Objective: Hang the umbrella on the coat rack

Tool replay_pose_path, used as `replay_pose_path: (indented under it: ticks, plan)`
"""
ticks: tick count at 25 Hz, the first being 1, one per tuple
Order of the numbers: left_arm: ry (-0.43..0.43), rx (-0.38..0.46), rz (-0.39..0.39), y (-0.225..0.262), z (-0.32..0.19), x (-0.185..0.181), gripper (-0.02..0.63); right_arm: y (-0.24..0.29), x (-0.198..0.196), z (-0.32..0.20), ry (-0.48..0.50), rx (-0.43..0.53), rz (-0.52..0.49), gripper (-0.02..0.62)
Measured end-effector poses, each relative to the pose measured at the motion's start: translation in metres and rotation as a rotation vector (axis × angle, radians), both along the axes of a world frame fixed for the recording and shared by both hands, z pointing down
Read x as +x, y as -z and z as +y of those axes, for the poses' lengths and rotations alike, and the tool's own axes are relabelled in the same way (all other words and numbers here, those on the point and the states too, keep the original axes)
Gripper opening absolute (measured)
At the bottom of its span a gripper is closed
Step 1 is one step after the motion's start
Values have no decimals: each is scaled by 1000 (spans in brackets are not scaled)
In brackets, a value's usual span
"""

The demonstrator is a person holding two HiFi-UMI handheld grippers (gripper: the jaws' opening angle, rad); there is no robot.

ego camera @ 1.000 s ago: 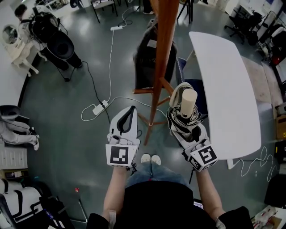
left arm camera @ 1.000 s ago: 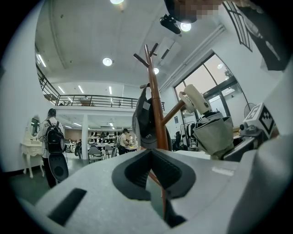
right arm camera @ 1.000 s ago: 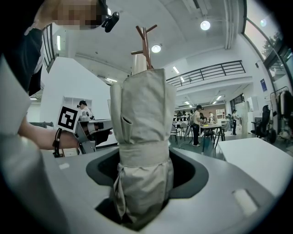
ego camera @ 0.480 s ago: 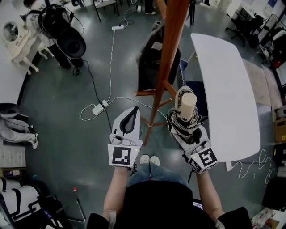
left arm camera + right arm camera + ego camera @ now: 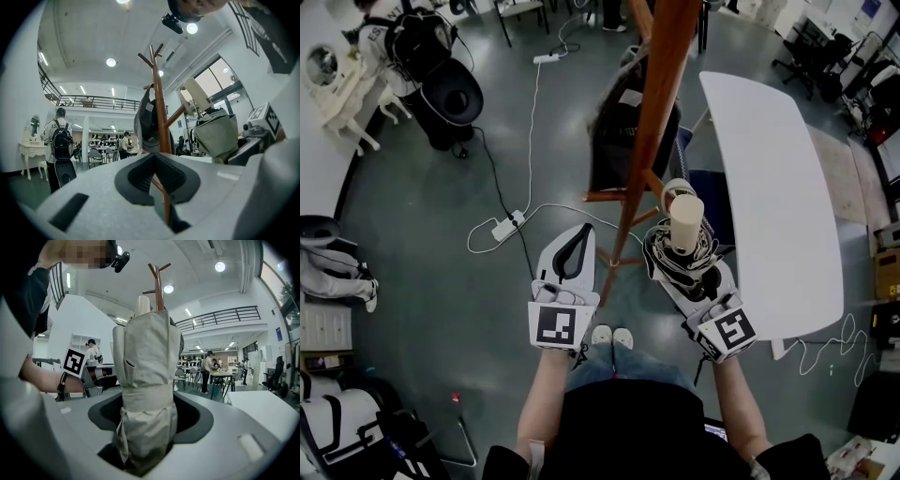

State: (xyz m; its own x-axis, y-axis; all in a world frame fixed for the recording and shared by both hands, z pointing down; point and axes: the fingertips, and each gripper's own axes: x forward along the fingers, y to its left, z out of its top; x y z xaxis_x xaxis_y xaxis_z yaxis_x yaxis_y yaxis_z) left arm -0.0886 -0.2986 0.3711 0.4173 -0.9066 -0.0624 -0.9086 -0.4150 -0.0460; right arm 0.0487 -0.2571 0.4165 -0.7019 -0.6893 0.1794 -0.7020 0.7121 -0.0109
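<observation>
A brown wooden coat rack (image 5: pixel 652 103) rises in front of me; its pole runs between my two grippers in the head view. My right gripper (image 5: pixel 672 255) is shut on a folded beige umbrella (image 5: pixel 684 225), held upright with its thick handle pointing up at me. The umbrella's strap loop (image 5: pixel 675 187) lies close to a lower peg of the rack. In the right gripper view the umbrella (image 5: pixel 146 380) fills the jaws (image 5: pixel 147 411), and the rack top (image 5: pixel 159 282) shows just above it. My left gripper (image 5: pixel 574 232) is shut and holds nothing, left of the pole (image 5: pixel 159 112).
A dark garment (image 5: pixel 619 131) hangs on the rack's far side. A long white table (image 5: pixel 769 187) stands to the right. A power strip with white cable (image 5: pixel 508 225) lies on the grey floor at left. A person with a backpack (image 5: pixel 422 56) stands far left.
The right gripper has carried the umbrella a little left, toward the rack's pole and lower peg. The left gripper has stayed almost still.
</observation>
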Motion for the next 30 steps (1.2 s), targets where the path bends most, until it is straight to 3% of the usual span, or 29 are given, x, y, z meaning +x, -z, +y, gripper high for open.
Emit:
replay_pose_path:
  ticks: [15,30]
  plan:
    - [18,-10,-2,-1,1,-12,6,-30,5,-10,-22,-96,-78,307]
    - [-9,-6,4,-11,1,5,6,-101,9,-9,-44,-187,-39,307]
